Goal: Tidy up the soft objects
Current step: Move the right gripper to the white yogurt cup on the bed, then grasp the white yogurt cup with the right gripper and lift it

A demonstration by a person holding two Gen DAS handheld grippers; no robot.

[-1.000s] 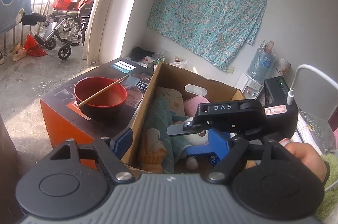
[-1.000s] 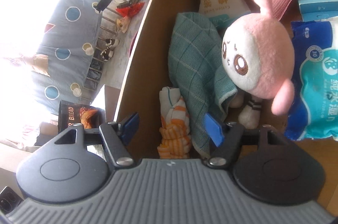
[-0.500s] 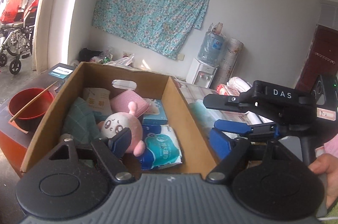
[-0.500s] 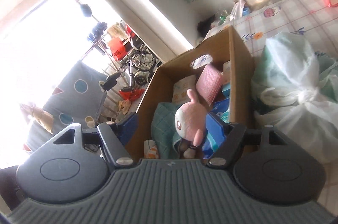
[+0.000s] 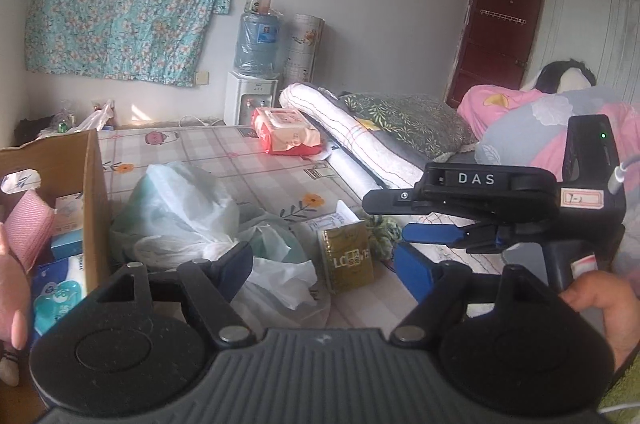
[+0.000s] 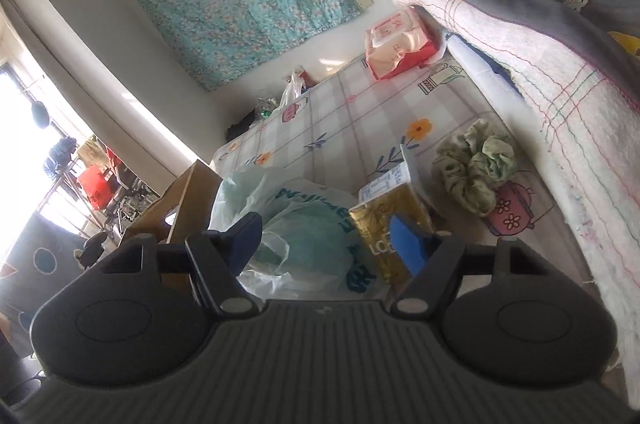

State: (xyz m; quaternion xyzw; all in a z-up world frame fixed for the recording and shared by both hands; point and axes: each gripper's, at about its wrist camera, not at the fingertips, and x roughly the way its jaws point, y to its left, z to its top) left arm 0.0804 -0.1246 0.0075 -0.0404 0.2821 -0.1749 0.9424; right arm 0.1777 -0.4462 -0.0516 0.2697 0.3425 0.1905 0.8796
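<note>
Grippers spread over the cluttered bed, both empty.
Left gripper (image 5: 326,270) has its jaws apart, having just closed a little, with nothing between them; it looks across the checked bed sheet (image 5: 224,148) at a crumpled plastic bag (image 5: 180,212) and a gold packet (image 5: 348,258) beside it. Right gripper (image 6: 326,242), jaws likewise apart and holding nothing, faces the same bag and packet, with a green scrunchie (image 6: 476,168) lying near the rolled blanket (image 6: 560,80). A cardboard box (image 5: 94,200) stands left of the bag, holding a pink cloth (image 5: 26,228) and blue packs.
</note>
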